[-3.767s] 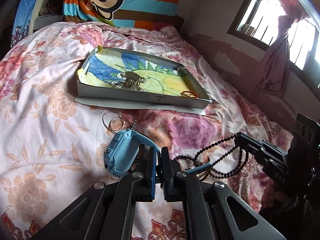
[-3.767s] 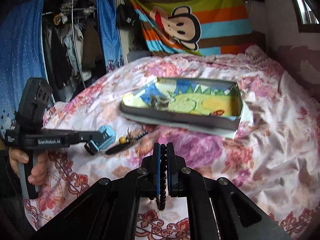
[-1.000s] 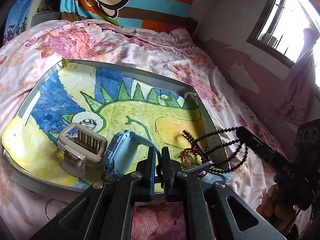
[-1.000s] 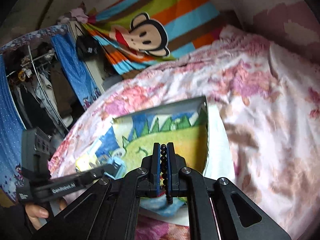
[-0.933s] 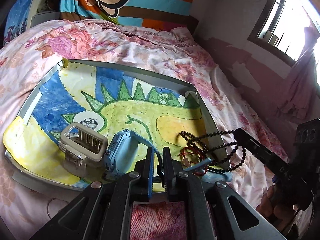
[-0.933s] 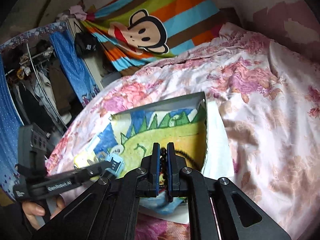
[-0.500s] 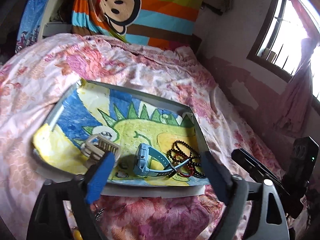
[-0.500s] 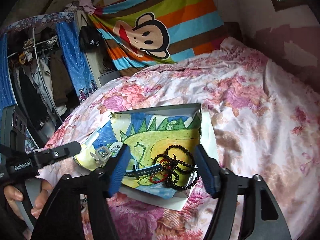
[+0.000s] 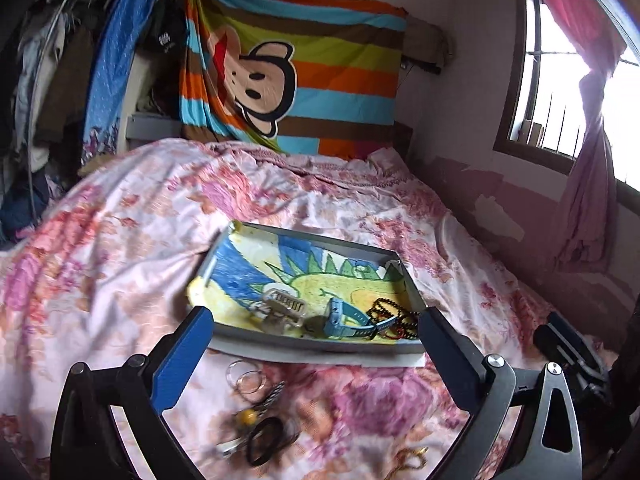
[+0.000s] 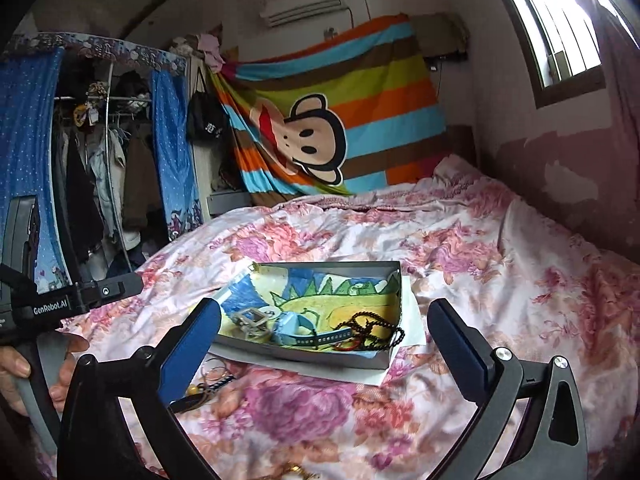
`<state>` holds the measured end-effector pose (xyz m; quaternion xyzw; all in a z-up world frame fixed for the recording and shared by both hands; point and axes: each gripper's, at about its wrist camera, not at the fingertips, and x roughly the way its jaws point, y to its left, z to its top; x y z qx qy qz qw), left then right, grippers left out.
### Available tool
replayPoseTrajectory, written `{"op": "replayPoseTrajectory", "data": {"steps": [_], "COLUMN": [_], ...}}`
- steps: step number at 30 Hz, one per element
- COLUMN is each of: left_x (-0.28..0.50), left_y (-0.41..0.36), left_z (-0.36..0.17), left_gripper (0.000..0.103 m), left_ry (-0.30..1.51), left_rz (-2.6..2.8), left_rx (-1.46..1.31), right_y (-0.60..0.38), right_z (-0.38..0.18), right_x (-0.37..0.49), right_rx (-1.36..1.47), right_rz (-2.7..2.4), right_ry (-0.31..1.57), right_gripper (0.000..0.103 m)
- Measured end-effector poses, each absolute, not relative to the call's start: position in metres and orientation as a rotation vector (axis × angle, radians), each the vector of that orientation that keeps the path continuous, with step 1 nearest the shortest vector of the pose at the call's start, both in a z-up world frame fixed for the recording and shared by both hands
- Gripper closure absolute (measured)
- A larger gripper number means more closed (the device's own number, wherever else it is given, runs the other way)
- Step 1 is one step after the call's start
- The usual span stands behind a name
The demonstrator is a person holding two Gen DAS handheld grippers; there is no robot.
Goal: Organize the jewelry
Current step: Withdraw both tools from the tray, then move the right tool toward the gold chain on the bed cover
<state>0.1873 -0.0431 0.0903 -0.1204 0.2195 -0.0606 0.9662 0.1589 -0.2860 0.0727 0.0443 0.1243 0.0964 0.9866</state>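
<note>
- My left gripper [image 9: 310, 322] is opening wide. Nothing is between its blue pads [image 9: 180, 360].
- My right gripper [image 10: 324, 322] is opening wide too. It holds and touches nothing.
- The blue watch [image 10: 298, 330] and the black bead necklace [image 10: 370, 330] lie in the near right part of the tray [image 10: 320, 354] on the bed [image 10: 500, 280].
- Rings and hair ties [image 9: 256, 412] lie on the bed, near me, outside the tray.
</note>
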Motion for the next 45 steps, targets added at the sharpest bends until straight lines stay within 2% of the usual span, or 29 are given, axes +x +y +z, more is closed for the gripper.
{"op": "replayPoseTrajectory", "data": {"steps": [9, 23, 45], "left_x": [0.103, 0.044, 0.065], "left_y": [-0.018, 0.001, 0.003], "left_z": [0.084, 0.027, -0.009], "left_gripper": [0.0, 0.0, 0.0], "left_ry": [0.364, 0.439, 0.636], "left_rz": [-0.089, -0.087, -0.083], "left_rx": [-0.164, -0.084, -0.075], "right_y": [-0.264, -0.254, -0.242], "right_z": [0.069, 0.019, -0.03], "right_x": [0.08, 0.041, 0.085], "right_rx": [0.051, 0.039, -0.004], "right_rz": [0.185, 0.178, 0.145], "right_ry": [0.206, 0.382, 0.662], "right_gripper": [0.002, 0.002, 0.002]}}
